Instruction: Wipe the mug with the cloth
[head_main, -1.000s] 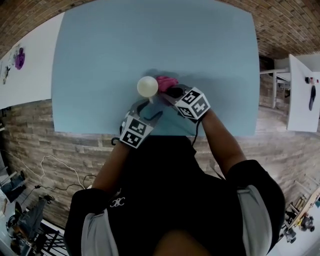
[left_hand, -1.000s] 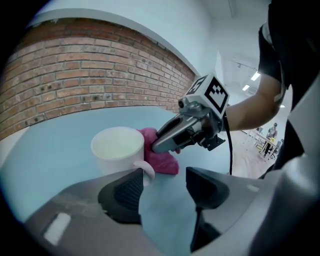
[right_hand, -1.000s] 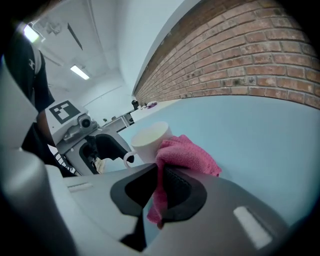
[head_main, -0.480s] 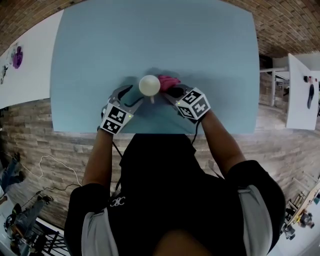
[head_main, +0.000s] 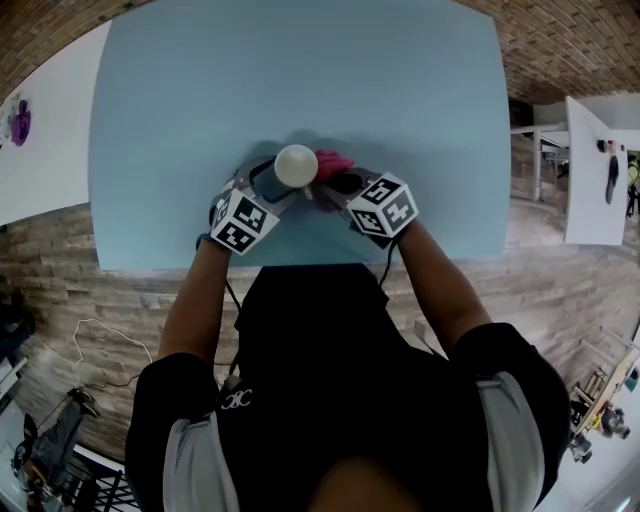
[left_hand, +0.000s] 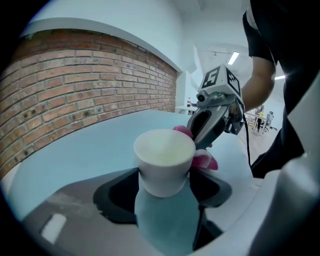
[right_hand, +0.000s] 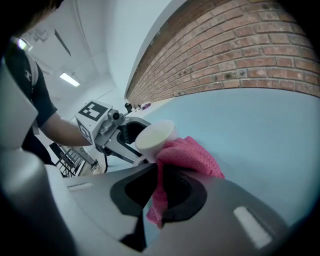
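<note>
Mug (left_hand: 164, 159) inside L claw (left_hand: 165, 192), jaws opening

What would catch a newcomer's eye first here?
The round white mug stands upright near the front edge of the pale blue table, between the left gripper's opening jaws. Just to its right, the right gripper pinches a bright pink knitted cloth close against the mug.

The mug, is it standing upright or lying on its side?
Upright. In the head view the mug shows its round open mouth facing straight up, and its sides stand vertical.
</note>
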